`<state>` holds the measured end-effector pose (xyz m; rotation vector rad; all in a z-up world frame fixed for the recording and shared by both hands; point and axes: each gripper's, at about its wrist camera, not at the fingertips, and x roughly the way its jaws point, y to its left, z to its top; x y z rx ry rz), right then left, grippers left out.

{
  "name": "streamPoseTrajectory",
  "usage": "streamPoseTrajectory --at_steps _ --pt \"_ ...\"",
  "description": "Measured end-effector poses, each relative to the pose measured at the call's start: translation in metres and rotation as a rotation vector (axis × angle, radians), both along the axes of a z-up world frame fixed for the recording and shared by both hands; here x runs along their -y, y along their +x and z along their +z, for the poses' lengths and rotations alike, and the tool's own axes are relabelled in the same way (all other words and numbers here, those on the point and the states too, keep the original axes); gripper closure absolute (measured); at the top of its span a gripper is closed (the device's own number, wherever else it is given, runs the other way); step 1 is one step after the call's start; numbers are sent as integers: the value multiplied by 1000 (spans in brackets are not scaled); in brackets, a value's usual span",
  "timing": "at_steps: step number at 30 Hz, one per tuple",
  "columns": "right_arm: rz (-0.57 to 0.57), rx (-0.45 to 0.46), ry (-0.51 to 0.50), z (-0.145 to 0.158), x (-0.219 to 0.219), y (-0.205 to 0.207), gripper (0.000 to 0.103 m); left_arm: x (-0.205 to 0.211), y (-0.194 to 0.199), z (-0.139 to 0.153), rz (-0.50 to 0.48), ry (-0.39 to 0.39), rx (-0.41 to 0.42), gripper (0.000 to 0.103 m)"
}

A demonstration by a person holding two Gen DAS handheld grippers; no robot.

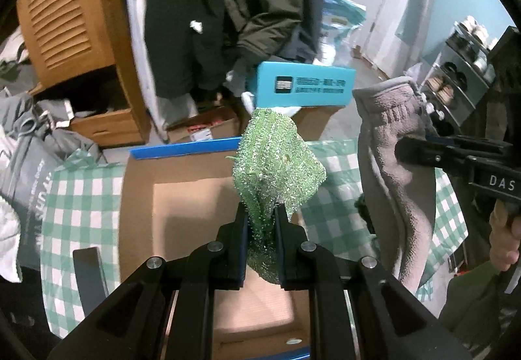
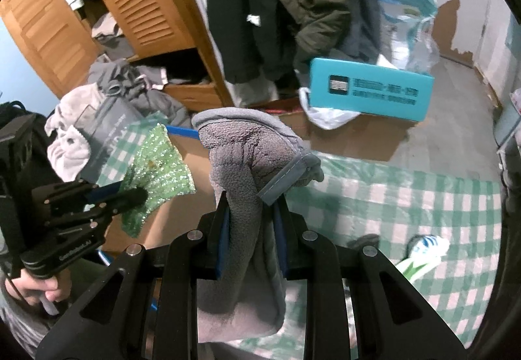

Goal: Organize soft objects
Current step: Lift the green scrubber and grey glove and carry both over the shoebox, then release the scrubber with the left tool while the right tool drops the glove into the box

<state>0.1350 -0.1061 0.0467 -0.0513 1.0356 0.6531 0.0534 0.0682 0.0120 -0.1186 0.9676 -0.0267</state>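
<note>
My left gripper (image 1: 262, 210) is shut on a sparkly green scrubbing cloth (image 1: 276, 164) and holds it up over an open cardboard box (image 1: 182, 197). My right gripper (image 2: 252, 197) is shut on a grey fleece cloth (image 2: 247, 151) that hangs down between its jaws. In the left wrist view the right gripper (image 1: 403, 148) holds the grey cloth (image 1: 390, 138) at the right of the box. In the right wrist view the left gripper (image 2: 136, 195) holds the green cloth (image 2: 159, 168) at the left.
A green checked sheet (image 2: 407, 197) covers the surface around the box. A white and green soft item (image 2: 423, 249) and a dark one (image 2: 361, 242) lie on it. A teal box (image 1: 304, 88), hanging coats (image 1: 228, 2), a wooden wardrobe (image 1: 65, 18) and piled clothes (image 1: 29, 138) stand beyond.
</note>
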Motion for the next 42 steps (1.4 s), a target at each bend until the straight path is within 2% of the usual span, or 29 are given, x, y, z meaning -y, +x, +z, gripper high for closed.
streamPoseTrajectory --at_steps 11,20,33,35,36,39,42 --pt "70 -23 -5 -3 -66 0 81 -48 -15 -10 84 -20 -20 89" --pt "118 -55 -43 -19 -114 -4 81 -78 -23 -22 150 -21 -48 89" --pt "161 -118 -116 -57 -143 -10 79 -91 -20 -44 176 -25 -114 87" --pt "169 -132 -123 -60 -144 -10 76 -90 -20 -44 181 -22 -115 82" --pt "166 -137 -125 -61 -144 -10 71 -90 -20 -44 184 -19 -115 76" --pt "159 -148 -136 -64 -143 -10 60 -90 -19 -44 190 -16 -110 69" --pt "147 -160 -139 -65 -140 -10 56 -89 -18 -44 196 -15 -111 59"
